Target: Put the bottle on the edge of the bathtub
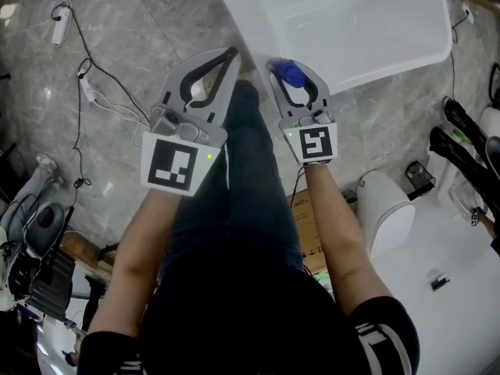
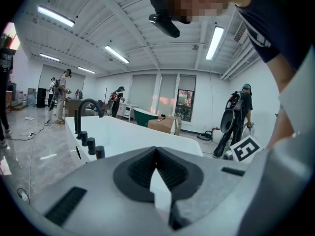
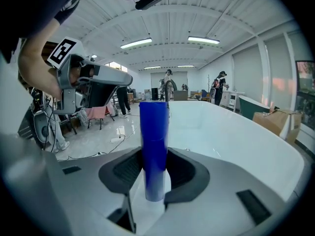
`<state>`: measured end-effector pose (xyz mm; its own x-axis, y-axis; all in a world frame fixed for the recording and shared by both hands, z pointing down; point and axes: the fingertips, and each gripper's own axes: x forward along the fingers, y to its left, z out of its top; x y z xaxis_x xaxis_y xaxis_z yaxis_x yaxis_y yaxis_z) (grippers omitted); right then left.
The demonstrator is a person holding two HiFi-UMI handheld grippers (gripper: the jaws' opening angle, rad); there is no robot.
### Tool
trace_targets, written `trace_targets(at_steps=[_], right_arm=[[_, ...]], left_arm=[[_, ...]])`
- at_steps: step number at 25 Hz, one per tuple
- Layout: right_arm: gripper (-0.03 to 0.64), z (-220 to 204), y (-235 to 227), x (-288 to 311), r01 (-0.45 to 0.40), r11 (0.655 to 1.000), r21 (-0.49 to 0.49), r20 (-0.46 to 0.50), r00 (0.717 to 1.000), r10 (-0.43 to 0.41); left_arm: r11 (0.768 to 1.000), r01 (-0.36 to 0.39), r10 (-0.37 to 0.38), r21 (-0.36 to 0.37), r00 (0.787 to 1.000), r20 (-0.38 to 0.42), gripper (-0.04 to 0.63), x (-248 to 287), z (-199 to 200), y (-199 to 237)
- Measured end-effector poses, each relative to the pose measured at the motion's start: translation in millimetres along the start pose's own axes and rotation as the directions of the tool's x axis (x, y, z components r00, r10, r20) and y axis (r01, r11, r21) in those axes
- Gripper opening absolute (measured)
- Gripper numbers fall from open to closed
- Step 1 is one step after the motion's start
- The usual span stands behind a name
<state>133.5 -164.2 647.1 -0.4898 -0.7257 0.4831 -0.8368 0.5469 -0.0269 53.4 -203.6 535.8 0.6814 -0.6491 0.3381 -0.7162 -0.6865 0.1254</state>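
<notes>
Transport was the step in hand: the right tongs (image 3: 155, 170) gripped the blue bottle (image 3: 153, 132) upright, just short of the bathtub (image 1: 391, 67). The left tongs (image 2: 156, 151) were closed and empty. Next, I judged, the bottle needed lowering squarely onto the tub's edge before release.

The bottle (image 3: 153, 141) looked like smooth blue plastic with a slight sheen. The bathtub (image 3: 236, 132) was glossy white, smooth. The faucet (image 2: 87, 108) on the bathtub rim was matt black metal. The floor (image 1: 156, 14) round the bathtub was polished grey stone, reflective. The left gripper (image 2: 157, 167) and right gripper (image 3: 154, 170) had matt grey plastic bodies and black ribbed pads.
</notes>
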Motion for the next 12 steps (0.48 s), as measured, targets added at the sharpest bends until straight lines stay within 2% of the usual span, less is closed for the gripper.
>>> trace_targets(at_steps=[12], right_arm=[[0.161, -2.7, 5.6, -6.8, -0.015, 0.998, -0.053, 0.008, 1.0, 0.016]], left_arm=[[0.999, 0.036, -0.036, 0.014, 0.999, -0.015, 0.002, 3.4, -2.1, -13.4]])
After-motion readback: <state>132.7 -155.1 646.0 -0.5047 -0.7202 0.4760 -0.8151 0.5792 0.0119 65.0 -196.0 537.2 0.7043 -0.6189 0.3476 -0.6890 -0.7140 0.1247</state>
